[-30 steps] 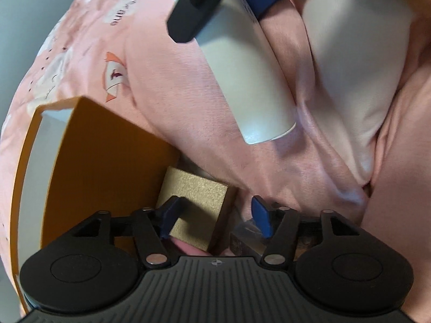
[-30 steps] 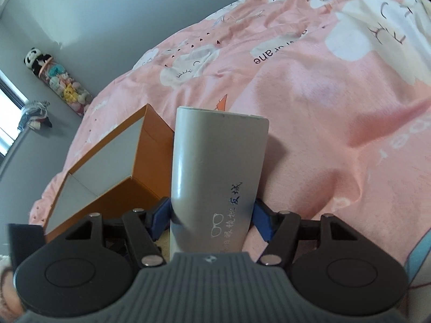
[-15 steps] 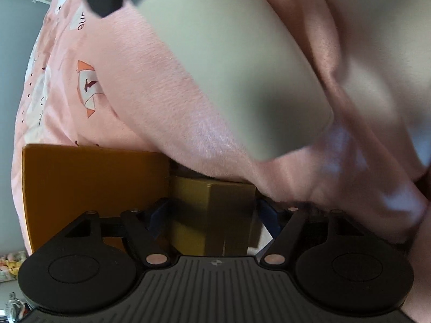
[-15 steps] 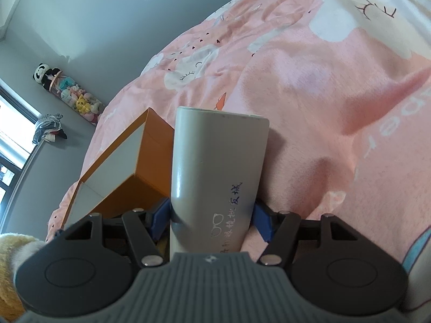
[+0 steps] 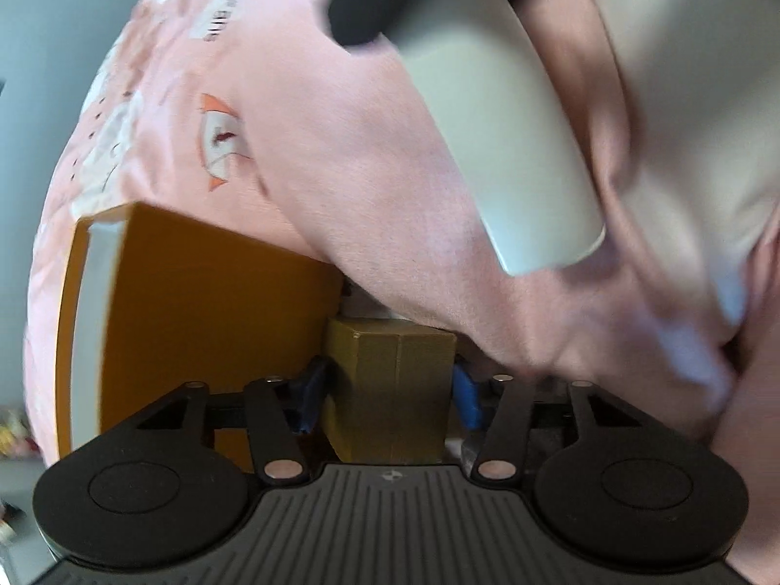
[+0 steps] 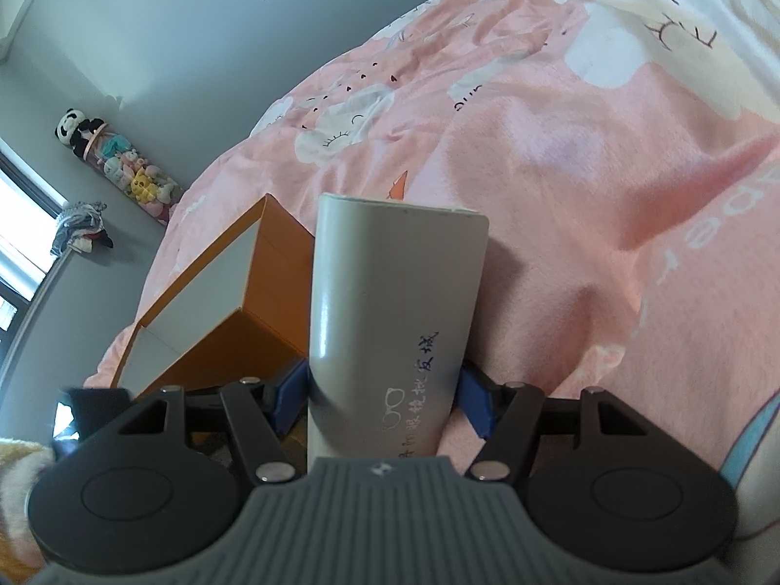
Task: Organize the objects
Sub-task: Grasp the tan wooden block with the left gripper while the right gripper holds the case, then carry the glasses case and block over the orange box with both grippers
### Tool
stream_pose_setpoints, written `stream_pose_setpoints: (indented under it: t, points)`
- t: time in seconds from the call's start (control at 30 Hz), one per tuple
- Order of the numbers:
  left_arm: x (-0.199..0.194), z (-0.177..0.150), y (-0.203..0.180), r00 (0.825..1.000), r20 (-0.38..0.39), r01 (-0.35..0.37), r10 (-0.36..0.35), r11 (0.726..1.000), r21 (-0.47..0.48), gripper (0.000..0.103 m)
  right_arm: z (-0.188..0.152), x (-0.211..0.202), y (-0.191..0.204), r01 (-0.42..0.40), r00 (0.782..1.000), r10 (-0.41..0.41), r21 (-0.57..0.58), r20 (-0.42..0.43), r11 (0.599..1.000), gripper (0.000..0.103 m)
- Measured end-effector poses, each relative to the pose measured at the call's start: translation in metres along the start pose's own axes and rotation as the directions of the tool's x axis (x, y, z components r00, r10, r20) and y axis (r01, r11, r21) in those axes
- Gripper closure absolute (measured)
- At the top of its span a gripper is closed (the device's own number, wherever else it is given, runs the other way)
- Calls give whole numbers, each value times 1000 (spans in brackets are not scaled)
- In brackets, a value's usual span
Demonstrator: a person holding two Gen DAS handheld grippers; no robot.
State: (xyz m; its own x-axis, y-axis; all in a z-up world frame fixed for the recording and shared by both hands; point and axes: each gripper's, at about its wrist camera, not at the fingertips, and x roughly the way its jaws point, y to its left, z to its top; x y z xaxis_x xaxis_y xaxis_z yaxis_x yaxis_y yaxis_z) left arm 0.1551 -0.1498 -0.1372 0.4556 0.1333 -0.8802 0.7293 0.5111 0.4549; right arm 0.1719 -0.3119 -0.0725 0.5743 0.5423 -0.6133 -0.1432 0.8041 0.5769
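A small gold box [image 5: 395, 375] lies on the pink bedspread [image 5: 341, 170] beside an open orange box [image 5: 195, 317]. My left gripper [image 5: 389, 399] straddles the gold box, its jaws closing, and both blue pads touch its sides. My right gripper [image 6: 385, 399] is shut on a tall grey-white glasses case [image 6: 390, 317] with printed writing, held up above the bed. The case [image 5: 497, 122] also hangs over the left gripper in the left wrist view. The orange box [image 6: 253, 336], white inside, sits just left of the case.
The pink bedspread [image 6: 585, 195] with white animal prints fills the right and far side. A grey wall stands behind, with a panda toy and a tube of plush toys [image 6: 122, 165] and a clothes pile [image 6: 80, 224] by a window. A fuzzy yellow sleeve [image 6: 19, 487] shows at bottom left.
My left gripper has moved over the gold box, which now stands square between the fingers, and its jaws have narrowed onto it. My right gripper keeps the glasses case almost still.
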Motion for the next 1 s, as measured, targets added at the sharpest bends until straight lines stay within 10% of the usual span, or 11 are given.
stream_pose_setpoints:
  t: [0.47, 1.0]
  points:
    - [-77, -33, 31, 979, 183, 128, -86, 965, -231, 46, -6, -14, 41, 70, 997, -68, -131, 23, 989, 36]
    - [-149, -70, 78, 950, 309, 56, 48, 947, -317, 46, 9, -32, 131, 44, 998, -27, -330, 57, 943, 37]
